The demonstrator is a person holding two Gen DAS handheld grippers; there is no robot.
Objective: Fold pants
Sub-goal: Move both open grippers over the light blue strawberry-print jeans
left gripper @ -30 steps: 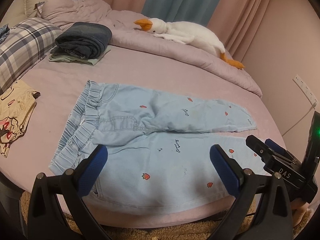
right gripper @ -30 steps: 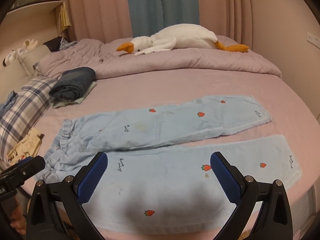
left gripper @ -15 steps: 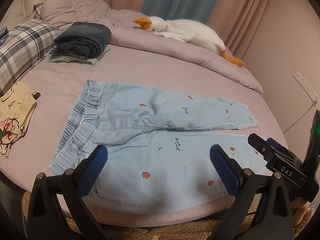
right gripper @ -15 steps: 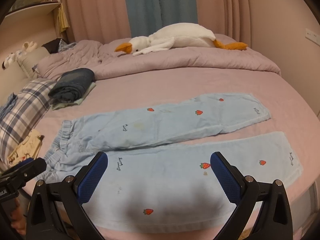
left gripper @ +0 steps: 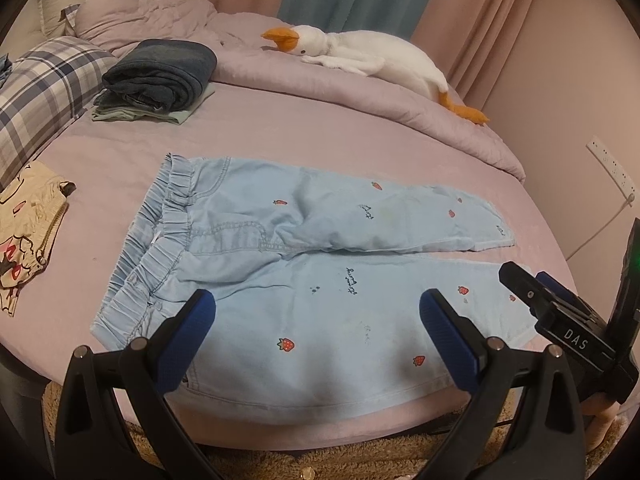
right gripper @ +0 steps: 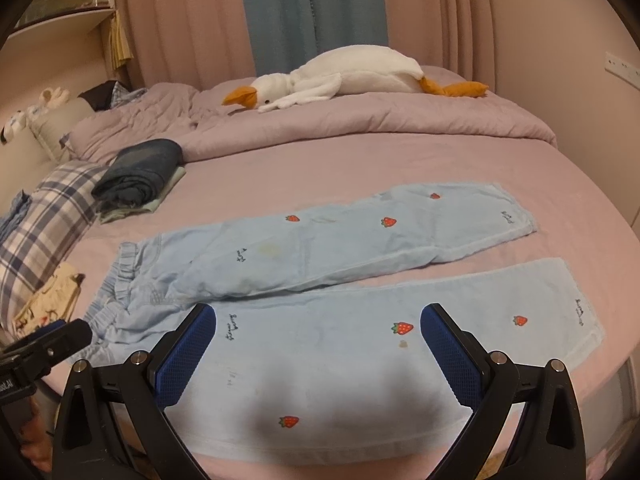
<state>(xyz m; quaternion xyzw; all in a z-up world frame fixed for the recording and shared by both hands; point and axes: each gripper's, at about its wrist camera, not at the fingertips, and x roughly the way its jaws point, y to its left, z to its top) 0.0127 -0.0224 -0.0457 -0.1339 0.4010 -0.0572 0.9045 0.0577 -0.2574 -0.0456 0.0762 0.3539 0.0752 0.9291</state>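
Light blue pants (left gripper: 280,264) with small red strawberries lie flat on the pink bed, waistband to the left, both legs stretched right and slightly apart. They also show in the right wrist view (right gripper: 328,288). My left gripper (left gripper: 316,312) is open and empty, held above the near leg close to the waistband. My right gripper (right gripper: 318,326) is open and empty, held above the near leg further toward the cuffs. The right gripper also shows at the right edge of the left wrist view (left gripper: 560,312).
A folded pile of dark jeans (left gripper: 160,72) sits at the back left. A plush goose (left gripper: 360,56) lies on the rumpled duvet behind. A plaid pillow (left gripper: 40,92) and a cream garment (left gripper: 24,224) lie at the left. The bed's near edge (left gripper: 320,432) runs below the pants.
Both grippers have drawn back and risen slightly from the bed, so the pants sit a little further away in both views. The pants have not moved.
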